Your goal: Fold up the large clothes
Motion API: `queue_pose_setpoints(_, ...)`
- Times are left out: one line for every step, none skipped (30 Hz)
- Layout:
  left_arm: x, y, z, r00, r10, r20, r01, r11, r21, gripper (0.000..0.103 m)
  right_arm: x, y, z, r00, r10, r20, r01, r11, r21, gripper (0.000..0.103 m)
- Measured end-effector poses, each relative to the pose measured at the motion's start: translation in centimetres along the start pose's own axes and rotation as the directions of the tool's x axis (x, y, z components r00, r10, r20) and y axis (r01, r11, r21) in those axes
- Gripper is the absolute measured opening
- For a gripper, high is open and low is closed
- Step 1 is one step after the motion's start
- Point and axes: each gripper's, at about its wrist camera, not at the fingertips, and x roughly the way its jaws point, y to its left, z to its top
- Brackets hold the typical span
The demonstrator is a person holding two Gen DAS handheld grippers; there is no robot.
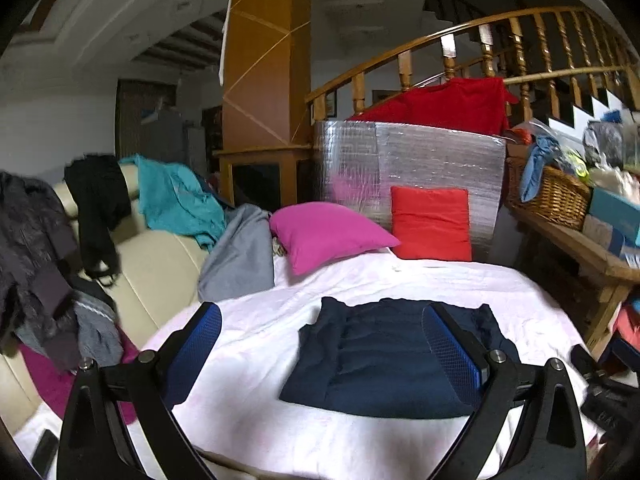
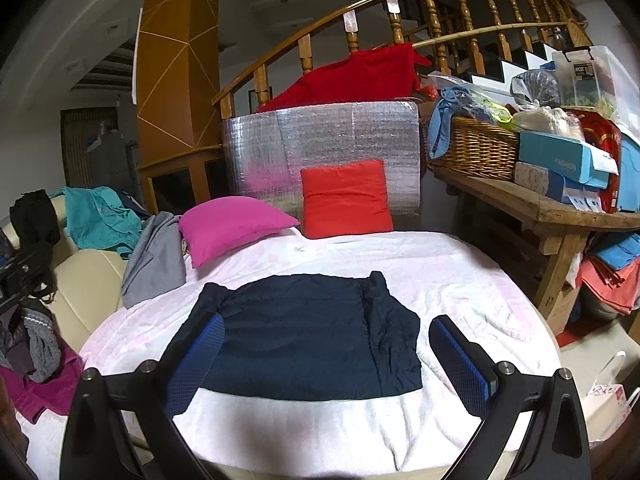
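Note:
A navy blue garment (image 1: 384, 356) lies folded into a rough rectangle on the white sheet (image 1: 256, 344). It also shows in the right wrist view (image 2: 304, 340) on the same sheet (image 2: 460, 280). My left gripper (image 1: 320, 344) is open and empty, held above the near edge of the sheet, with the garment between and beyond its blue pads. My right gripper (image 2: 326, 354) is open and empty, held above the garment's near edge.
A pink pillow (image 1: 324, 236) and a red pillow (image 1: 430, 224) lie at the far end against a silver foil panel (image 1: 420, 160). Loose clothes (image 1: 240, 256) drape a cream sofa (image 1: 156, 272) at left. A wooden bench (image 2: 560, 208) with a wicker basket (image 2: 476, 148) stands right.

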Motion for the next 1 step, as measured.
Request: queue_pose_setpoints(1.07, 0.49, 0.06, 1.000, 0.011, -0.015, -0.011, 1.000, -0.009, 0.100, 0.65, -0.81, 0.46, 1.000, -0.013, -0.003, 0.013, 1.000, 0.011, 0.103)
